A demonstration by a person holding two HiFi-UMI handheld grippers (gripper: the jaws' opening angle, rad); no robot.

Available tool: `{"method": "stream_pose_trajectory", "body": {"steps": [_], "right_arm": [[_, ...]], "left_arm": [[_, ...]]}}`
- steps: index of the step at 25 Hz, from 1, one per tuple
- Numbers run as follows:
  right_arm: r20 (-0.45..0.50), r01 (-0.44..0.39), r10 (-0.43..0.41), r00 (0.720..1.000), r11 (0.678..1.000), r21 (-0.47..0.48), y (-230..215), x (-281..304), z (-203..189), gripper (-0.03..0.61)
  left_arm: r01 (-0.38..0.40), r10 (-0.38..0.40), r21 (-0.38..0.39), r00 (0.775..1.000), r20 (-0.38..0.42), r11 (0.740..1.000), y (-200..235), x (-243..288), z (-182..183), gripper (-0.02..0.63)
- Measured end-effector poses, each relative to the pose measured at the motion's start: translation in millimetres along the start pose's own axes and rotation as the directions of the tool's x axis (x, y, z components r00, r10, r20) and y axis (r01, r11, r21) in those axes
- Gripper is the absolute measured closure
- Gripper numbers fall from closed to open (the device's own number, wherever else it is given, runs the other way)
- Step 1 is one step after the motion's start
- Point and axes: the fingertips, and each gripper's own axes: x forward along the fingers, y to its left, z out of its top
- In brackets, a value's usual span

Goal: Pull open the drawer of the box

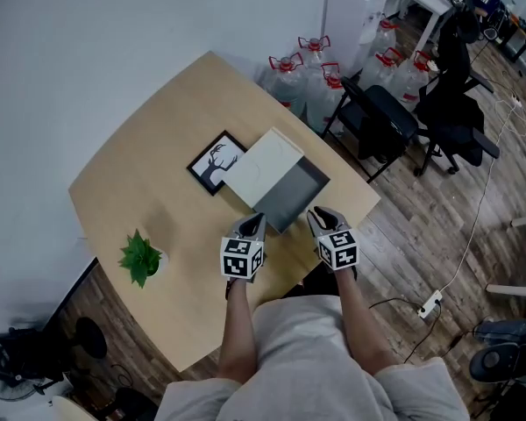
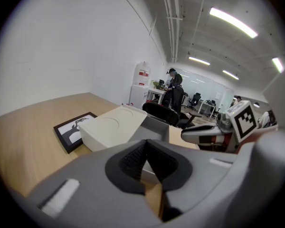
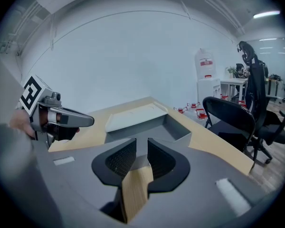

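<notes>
On the wooden table lies a flat white box, and its grey drawer stands pulled out toward me with nothing inside. My left gripper hovers at the drawer's front left corner, its pads touching at the tips with nothing between them. My right gripper sits beside the drawer's front right corner, its jaws a narrow gap apart and empty. In the left gripper view the box and drawer lie just past the left gripper. The right gripper points at the drawer.
A framed deer picture lies left of the box. A small potted plant stands near the table's left front. Black office chairs and water jugs crowd the table's far right side.
</notes>
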Motion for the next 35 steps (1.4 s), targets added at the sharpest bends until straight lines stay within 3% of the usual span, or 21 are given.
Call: {"method": "stream_pose_trajectory", "body": {"steps": [23,35], "right_arm": [[-0.034,-0.022,0.022,0.999,1.000,0.001,3,0,-12,0.509],[-0.036,-0.026,0.027,0.999,0.999,0.025,5,5,-12,0.577]], "left_arm": [[0.030,-0.030,-0.014,0.999,-0.024,0.999,-7,15,-17,0.560],[0.036,-0.036,-0.015,0.999,-0.036,0.999,-1,17,-20,0.561]]}}
